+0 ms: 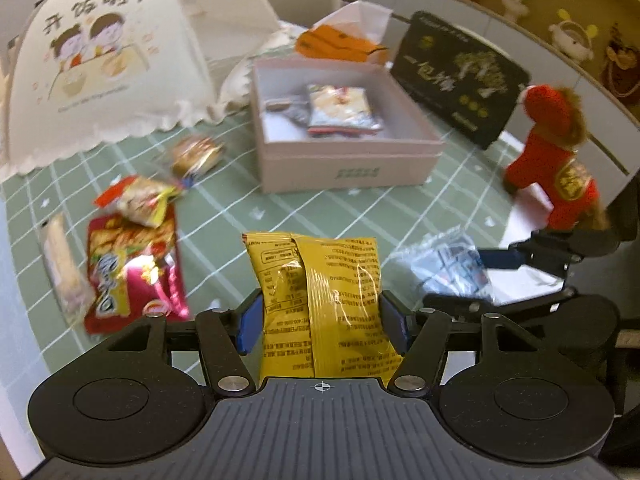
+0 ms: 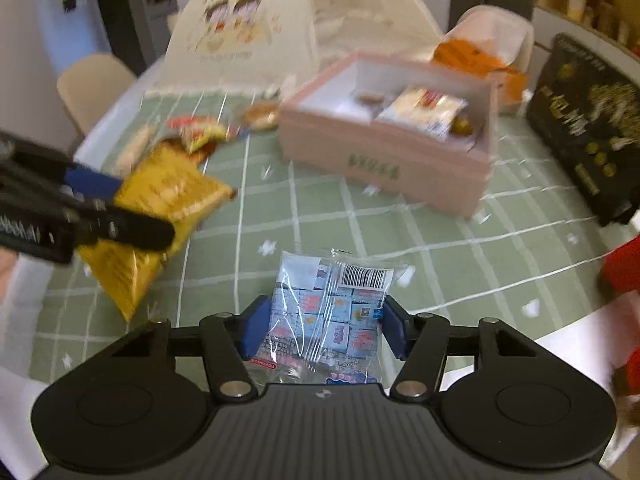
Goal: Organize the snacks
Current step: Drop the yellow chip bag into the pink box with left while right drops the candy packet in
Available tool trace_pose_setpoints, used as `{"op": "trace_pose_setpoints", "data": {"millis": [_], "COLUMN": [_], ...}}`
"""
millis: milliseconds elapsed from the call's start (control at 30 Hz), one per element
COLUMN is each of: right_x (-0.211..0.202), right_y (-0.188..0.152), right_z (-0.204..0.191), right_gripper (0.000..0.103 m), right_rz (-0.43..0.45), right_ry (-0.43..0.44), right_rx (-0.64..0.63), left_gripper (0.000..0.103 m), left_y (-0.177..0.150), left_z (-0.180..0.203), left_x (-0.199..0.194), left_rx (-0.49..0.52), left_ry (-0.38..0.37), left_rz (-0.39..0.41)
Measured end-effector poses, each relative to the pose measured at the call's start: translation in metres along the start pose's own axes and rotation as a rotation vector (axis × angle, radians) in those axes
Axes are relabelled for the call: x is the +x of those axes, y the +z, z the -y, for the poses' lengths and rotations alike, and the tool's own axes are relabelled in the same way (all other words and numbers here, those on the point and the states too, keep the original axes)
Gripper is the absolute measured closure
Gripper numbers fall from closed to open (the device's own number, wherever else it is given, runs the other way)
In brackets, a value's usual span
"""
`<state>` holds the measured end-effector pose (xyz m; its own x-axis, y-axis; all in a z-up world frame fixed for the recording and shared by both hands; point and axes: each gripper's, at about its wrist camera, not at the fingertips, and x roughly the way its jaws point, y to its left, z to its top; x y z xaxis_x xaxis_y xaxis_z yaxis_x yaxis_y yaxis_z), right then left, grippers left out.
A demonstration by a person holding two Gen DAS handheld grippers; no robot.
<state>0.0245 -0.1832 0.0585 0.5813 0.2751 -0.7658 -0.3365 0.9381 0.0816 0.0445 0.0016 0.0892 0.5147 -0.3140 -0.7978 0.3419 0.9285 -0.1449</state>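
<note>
My left gripper [image 1: 322,320] is shut on a yellow snack bag [image 1: 320,296] and holds it above the green checked tablecloth; the bag also shows in the right wrist view [image 2: 160,216]. My right gripper [image 2: 322,330] is shut on a clear bag of small blue and pink candies [image 2: 328,312], which also shows in the left wrist view [image 1: 448,268]. An open pink box [image 1: 344,160] stands ahead with a few snack packets inside [image 1: 340,110]; it also shows in the right wrist view [image 2: 384,160]. Loose snacks lie left: a red packet [image 1: 132,268], a red-yellow packet [image 1: 138,200], a pale bar [image 1: 62,264] and a round pastry [image 1: 196,156].
A cream mesh food cover [image 1: 100,64] stands at the back left. An orange bag [image 1: 340,42] lies behind the box. A black gift box [image 1: 460,76] leans at the back right. A red plush monkey [image 1: 556,152] sits at the table's right edge.
</note>
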Motion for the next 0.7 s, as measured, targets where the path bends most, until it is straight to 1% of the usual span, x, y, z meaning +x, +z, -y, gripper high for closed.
{"op": "trace_pose_setpoints", "data": {"millis": [133,300,433,567,700], "right_x": [-0.025,-0.049,-0.058,-0.055,-0.044], "right_y": [0.014,0.03,0.035,0.037,0.042], "right_z": [0.021,0.038,0.045,0.048,0.046], "right_gripper": [0.044,0.044,0.044,0.044,0.044], "right_rz": [0.055,0.118,0.143,0.129,0.11], "right_ry": [-0.025,-0.063,-0.091,-0.113,-0.132], "right_rx": [0.051,0.092,0.113,0.129,0.129], "left_gripper": [0.036,0.036,0.036,0.036,0.036], "left_y": [0.026,0.075,0.113,0.146,0.173], "left_z": [0.011,0.024,0.028,0.024,0.016], "left_x": [-0.003,-0.011,-0.005,0.011,0.041], "left_rx": [0.047,0.131,0.174,0.165,0.162], "left_ry": [-0.013,0.007,0.022,0.019,-0.005], "left_rz": [0.047,0.164,0.232,0.267,0.253]}}
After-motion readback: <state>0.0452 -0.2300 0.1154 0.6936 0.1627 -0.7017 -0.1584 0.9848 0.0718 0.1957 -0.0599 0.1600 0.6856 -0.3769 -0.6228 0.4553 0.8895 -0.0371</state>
